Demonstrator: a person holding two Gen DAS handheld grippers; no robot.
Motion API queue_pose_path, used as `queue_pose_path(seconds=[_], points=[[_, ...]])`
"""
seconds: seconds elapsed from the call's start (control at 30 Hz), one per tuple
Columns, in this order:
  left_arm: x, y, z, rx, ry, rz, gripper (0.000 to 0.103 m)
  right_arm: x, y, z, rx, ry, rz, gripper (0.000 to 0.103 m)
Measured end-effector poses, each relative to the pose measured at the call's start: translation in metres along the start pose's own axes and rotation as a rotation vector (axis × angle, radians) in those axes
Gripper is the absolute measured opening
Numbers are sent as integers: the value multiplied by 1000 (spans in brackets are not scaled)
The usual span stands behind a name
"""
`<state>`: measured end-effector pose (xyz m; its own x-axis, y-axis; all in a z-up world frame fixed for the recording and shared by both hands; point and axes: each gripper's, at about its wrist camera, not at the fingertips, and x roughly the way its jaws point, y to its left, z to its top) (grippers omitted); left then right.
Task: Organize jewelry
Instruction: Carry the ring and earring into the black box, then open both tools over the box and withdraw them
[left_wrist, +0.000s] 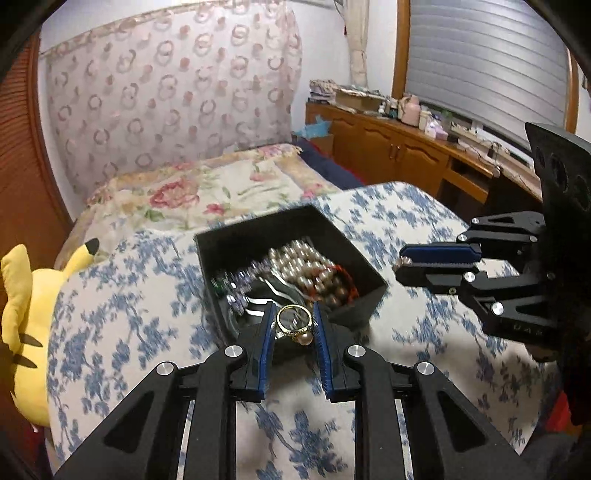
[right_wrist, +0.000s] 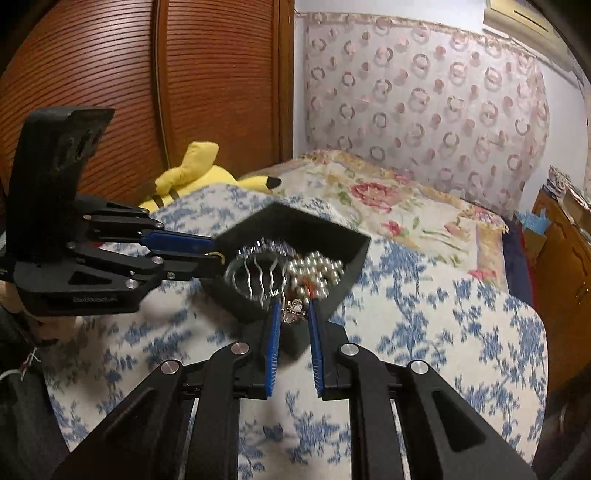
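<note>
In the left wrist view, a yellow plush toy (left_wrist: 26, 317) lies at the nine o'clock edge, against the blue-flowered cloth (left_wrist: 122, 314) that covers the surface. Toward the centre sits a black box (left_wrist: 364, 297), open at the top and holding a pearl string (left_wrist: 314, 266), silver pieces and a little red beading (the contents are blurred). At about six o'clock from the box, the left gripper (left_wrist: 294, 325) holds a gold ring (left_wrist: 293, 320) with a small pearl on it, pinched between its two blue pads, which are closed to just the ring's width. The ring is over the box's near corner. At three o'clock the right gripper (left_wrist: 400, 264) reaches in from the side, its fingers nearly together; a small glint shows at its tip.

In the right wrist view, the left gripper (right_wrist: 218, 254) comes in from nine o'clock with the gold ring's edge (right_wrist: 216, 254) just showing at its tip, at the box's (right_wrist: 332, 295) left rim. The plush toy (right_wrist: 195, 173) lies behind it at ten o'clock. A wavy silver hair comb (right_wrist: 258, 277) rests inside the box beside the pearls (right_wrist: 317, 269). At centre the right gripper (right_wrist: 293, 314) grips a small rose-gold piece (right_wrist: 293, 312) between its narrowly parted pads, over the near corner of the box. A floral bedspread (right_wrist: 388, 206) lies at one o'clock.
</note>
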<state>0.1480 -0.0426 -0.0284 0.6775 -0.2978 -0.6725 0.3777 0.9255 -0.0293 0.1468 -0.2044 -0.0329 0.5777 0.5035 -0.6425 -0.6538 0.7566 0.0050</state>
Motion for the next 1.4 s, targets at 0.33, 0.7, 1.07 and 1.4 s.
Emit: queue_pose_path(seconds=[0.33, 0.7, 1.07, 1.4], points=[[10, 22, 24, -28, -34, 41, 19, 14, 0, 17, 3, -13, 4, 17], [31, 41, 49, -69, -36, 58, 19, 38, -3, 19, 51, 13, 48, 20], [44, 46, 53, -90, -28, 98, 28, 32, -8, 12, 83, -3, 15, 24], [10, 38, 32, -102, -59, 153, 73, 6, -10, -2, 146, -47, -71, 24]])
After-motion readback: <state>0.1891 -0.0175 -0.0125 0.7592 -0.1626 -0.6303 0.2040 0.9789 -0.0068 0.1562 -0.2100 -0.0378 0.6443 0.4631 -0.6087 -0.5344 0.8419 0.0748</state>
